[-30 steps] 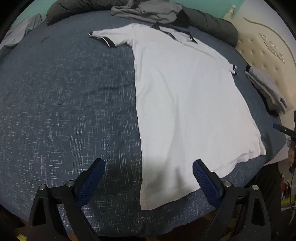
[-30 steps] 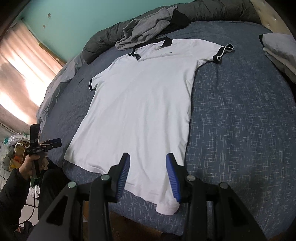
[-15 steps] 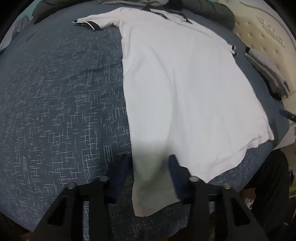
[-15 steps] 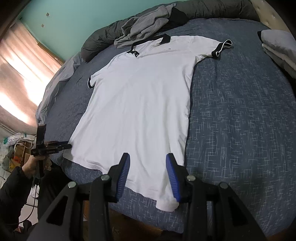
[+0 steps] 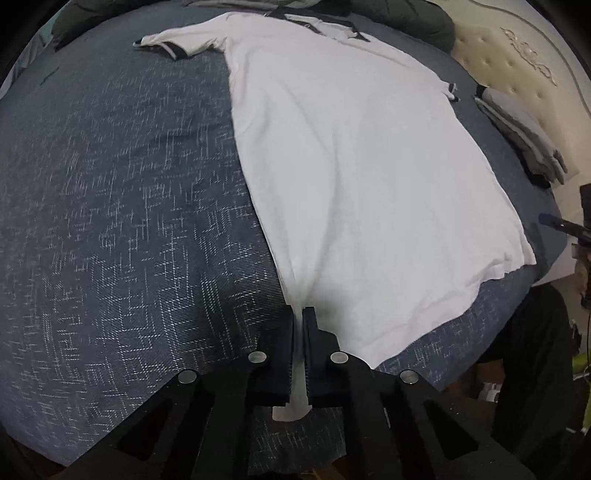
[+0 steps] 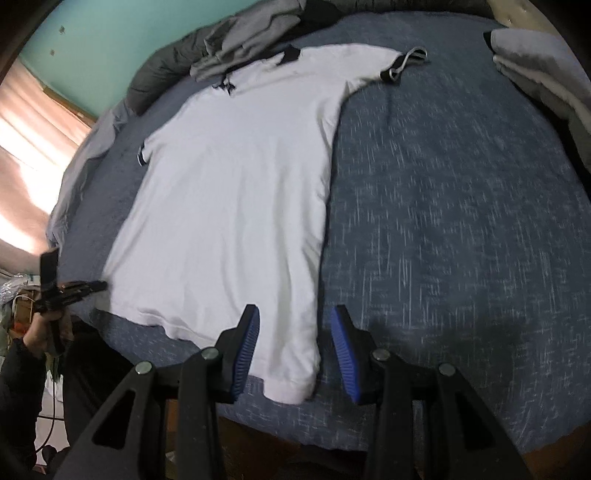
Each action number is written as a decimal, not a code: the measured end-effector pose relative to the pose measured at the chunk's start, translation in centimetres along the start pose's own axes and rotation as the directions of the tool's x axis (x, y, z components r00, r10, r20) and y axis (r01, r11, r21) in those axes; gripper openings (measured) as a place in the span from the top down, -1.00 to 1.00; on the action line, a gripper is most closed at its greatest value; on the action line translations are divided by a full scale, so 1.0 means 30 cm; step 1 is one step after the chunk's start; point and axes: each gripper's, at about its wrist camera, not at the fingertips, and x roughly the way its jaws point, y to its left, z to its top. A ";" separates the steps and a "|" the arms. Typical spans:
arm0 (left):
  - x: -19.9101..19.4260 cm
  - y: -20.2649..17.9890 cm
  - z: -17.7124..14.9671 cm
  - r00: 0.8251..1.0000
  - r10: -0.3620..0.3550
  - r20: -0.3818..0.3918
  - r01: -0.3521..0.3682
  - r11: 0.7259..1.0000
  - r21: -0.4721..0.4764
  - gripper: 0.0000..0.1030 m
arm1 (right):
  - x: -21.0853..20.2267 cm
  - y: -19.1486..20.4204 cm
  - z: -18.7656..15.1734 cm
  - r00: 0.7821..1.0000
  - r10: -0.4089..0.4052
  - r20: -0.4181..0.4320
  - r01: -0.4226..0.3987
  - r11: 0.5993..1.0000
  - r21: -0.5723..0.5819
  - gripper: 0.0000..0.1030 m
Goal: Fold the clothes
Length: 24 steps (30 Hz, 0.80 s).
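Note:
A white polo shirt (image 5: 351, 166) with dark collar and sleeve trim lies flat on the blue patterned bed (image 5: 110, 221), collar at the far end. My left gripper (image 5: 301, 314) has its jaws closing tight on the shirt's near hem corner, and white cloth shows pinched between the pads. In the right wrist view the shirt (image 6: 236, 192) spreads out ahead, with the left gripper (image 6: 74, 288) at its far hem corner. My right gripper (image 6: 295, 325) stands open astride the other hem corner, the blue pads apart from the cloth.
A stack of folded grey clothes (image 5: 524, 136) sits by the cream headboard (image 5: 517, 62). A heap of grey garments (image 6: 247, 40) and a dark duvet (image 5: 413, 22) lie beyond the collar. The bed's edge runs just below both grippers. A curtained window (image 6: 29, 147) is at the left.
The left gripper went from wide open to shut on the shirt's hem corner. The right gripper sank a little closer over its corner, jaws unchanged.

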 end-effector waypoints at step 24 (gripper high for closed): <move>-0.132 0.012 -0.004 0.998 -0.025 0.049 0.024 0.999 0.032 0.93 | -0.066 -0.013 -0.067 0.995 0.066 -0.072 -0.068 0.997 -0.022 0.95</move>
